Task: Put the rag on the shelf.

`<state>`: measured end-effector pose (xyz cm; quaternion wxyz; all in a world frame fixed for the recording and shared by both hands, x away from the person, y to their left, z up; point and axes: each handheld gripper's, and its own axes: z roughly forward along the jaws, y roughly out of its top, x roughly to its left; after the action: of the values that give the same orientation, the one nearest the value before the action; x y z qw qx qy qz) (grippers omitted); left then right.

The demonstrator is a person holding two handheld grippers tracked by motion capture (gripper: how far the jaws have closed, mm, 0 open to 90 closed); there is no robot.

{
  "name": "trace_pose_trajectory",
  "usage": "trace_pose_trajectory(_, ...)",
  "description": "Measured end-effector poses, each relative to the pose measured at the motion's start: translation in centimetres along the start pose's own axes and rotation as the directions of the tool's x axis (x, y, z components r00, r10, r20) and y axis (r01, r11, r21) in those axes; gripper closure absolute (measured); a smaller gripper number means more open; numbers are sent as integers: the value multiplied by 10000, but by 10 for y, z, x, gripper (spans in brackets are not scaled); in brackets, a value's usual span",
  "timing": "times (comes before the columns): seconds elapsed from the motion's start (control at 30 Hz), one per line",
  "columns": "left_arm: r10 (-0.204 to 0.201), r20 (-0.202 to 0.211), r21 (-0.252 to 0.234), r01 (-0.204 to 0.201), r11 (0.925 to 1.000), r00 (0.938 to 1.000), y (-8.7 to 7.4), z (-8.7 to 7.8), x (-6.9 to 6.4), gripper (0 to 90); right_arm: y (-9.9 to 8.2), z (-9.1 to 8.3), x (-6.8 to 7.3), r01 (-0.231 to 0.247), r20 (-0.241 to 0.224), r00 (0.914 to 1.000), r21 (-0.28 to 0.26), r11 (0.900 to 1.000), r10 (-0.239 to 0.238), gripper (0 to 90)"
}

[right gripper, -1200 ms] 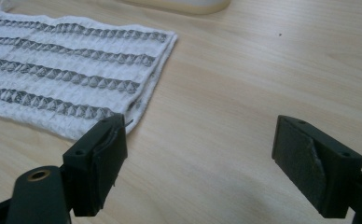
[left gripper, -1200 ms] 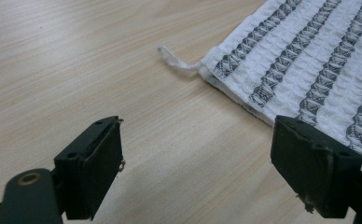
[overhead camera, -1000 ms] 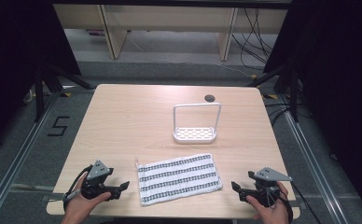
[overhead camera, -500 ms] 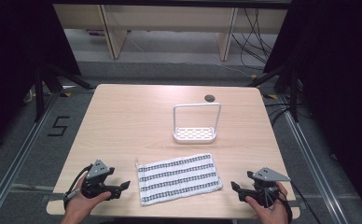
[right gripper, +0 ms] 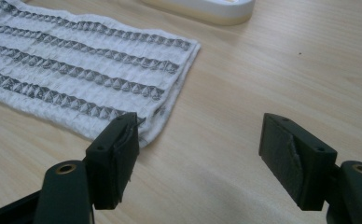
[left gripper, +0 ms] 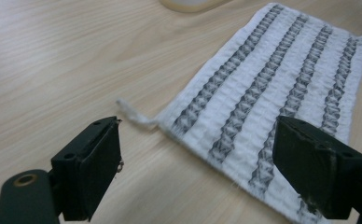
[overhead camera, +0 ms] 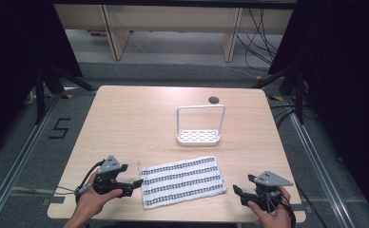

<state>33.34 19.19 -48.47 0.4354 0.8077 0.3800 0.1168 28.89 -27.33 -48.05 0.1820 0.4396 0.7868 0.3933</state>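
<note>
Two grippers flank a striped dishcloth that lies flat near the front edge of the wooden table, about midway between the table's front corners. The cloth is white with dark grey woven stripes that run along its length, and a short loose thread sticks out from its rear left corner.

In the high view the left gripper sits close to the table's front left corner, held in the person's left hand, with its tips just beside the cloth's left edge. In the left gripper view its jaws stand wide apart with nothing between the pads; the cloth's near corner and the loose thread lie on the table ahead of them, untouched.

The right gripper is near the front right corner, in the person's right hand, a little apart from the cloth's right edge. Its jaws have just been closing slightly, yet they are apart, gripping nothing; in the right gripper view one jaw overlaps the cloth's corner and the other hangs over bare wood.

Behind the cloth, toward the table's middle, stands a white soap-dish-like rack with a tall loop handle, and a small dark round hole sits near the rear edge.
</note>
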Motion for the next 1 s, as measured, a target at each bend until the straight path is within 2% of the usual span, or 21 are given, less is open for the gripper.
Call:
trace_pose_trajectory(0.03, -64, 42, -111, 64, 9999, 10000, 7, 8, -2, 150, 1, -1, 3, 24, 14, 10000, 76, 10000, -24, 310)
trace_pose_trajectory(0.07, -64, 42, -111, 64, 9999, 10000, 7, 8, -2, 151, 1, -1, 3, 24, 14, 10000, 76, 10000, -24, 310)
trace_pose_trajectory(0.1, 233, 120, 108, -235, 9997, 9997, 11, 10, 0, 151, 1, 0, 4, 157, -38, 9999, 29, 9999, -157, 311)
trace_pose_trajectory(0.13, 297, 206, 144, -300, 9994, 9993, 17, 16, -1, 152, 2, -1, 7, 167, 66, 9998, 30, 9999, -167, 311)
trace_pose_trajectory(0.2, 139, 222, -40, -139, 9999, 9997, 20, 21, -3, 153, 2, -1, 8, 175, -15, 9998, 78, 9998, -175, 312)
trace_pose_trajectory(0.23, 333, 246, 126, -337, 9994, 9991, 23, 22, -3, 161, 2, 0, 10, 214, -251, 9995, 32, 9998, -213, 316)
trace_pose_trajectory(0.3, 355, 360, 116, -359, 9993, 9987, 29, 28, -5, 162, 2, -1, 12, 160, -84, 9998, 146, 9998, -158, 316)
trace_pose_trajectory(0.33, 561, 448, 268, -573, 9980, 9974, 31, 29, -6, 167, 2, 0, 12, 344, -106, 9994, 113, 9993, -343, 316)
trace_pose_trajectory(0.37, 535, 529, 196, -546, 9983, 9972, 35, 36, -9, 185, 1, 2, 13, 401, -182, 9990, 237, 9989, -397, 320)
trace_pose_trajectory(0.4, 573, 572, 239, -587, 9980, 9967, 37, 38, -10, 184, 0, 2, 16, 68, -166, 9998, 344, 9994, -62, 323)
trace_pose_trajectory(0.43, 668, 538, 370, -688, 9969, 9963, 39, 40, -11, 185, 0, 3, 15, 276, -236, 9994, 331, 9991, -268, 326)
trace_pose_trajectory(0.5, 598, 601, 319, -618, 9976, 9964, 40, 44, -12, 185, 0, 3, 16, 318, -251, 9992, 364, 9988, -309, 331)
trace_pose_trajectory(0.53, 722, 633, 400, -749, 9964, 9954, 42, 46, -11, 190, -1, 3, 18, 185, -253, 9995, 368, 9992, -176, 338)
trace_pose_trajectory(0.57, 689, 608, 428, -715, 9965, 9958, 45, 50, -12, 196, 0, 5, 17, 434, -421, 9982, 327, 9985, -420, 343)
trace_pose_trajectory(0.6, 726, 647, 449, -756, 9961, 9953, 47, 54, -13, 200, 0, 4, 18, 373, -290, 9989, 325, 9988, -364, 345)
trace_pose_trajectory(0.7, 989, 865, 646, -1046, 9924, 9913, 58, 70, -18, 217, 0, 7, 22, 516, -277, 9983, 388, 9979, -505, 360)
trace_pose_trajectory(0.77, 1048, 971, 713, -1119, 9912, 9897, 61, 75, -19, 218, -1, 7, 22, 610, -248, 9979, 417, 9973, -600, 363)
trace_pose_trajectory(0.9, 1198, 1148, 794, -1293, 9884, 9861, 71, 89, -24, 238, -2, 8, 22, 438, -279, 9987, 543, 9976, -423, 378)
trace_pose_trajectory(0.93, 1252, 1169, 818, -1352, 9874, 9852, 74, 93, -25, 238, -2, 8, 24, 153, -247, 9996, 634, 9979, -138, 381)
trace_pose_trajectory(0.97, 1311, 1223, 840, -1418, 9863, 9838, 77, 96, -27, 246, -2, 9, 20, 575, -150, 9983, 506, 9971, -568, 387)
trace_pose_trajectory(1.0, 1345, 1264, 831, -1456, 9858, 9828, 79, 99, -29, 246, -2, 9, 20, 575, -150, 9983, 506, 9971, -568, 387)
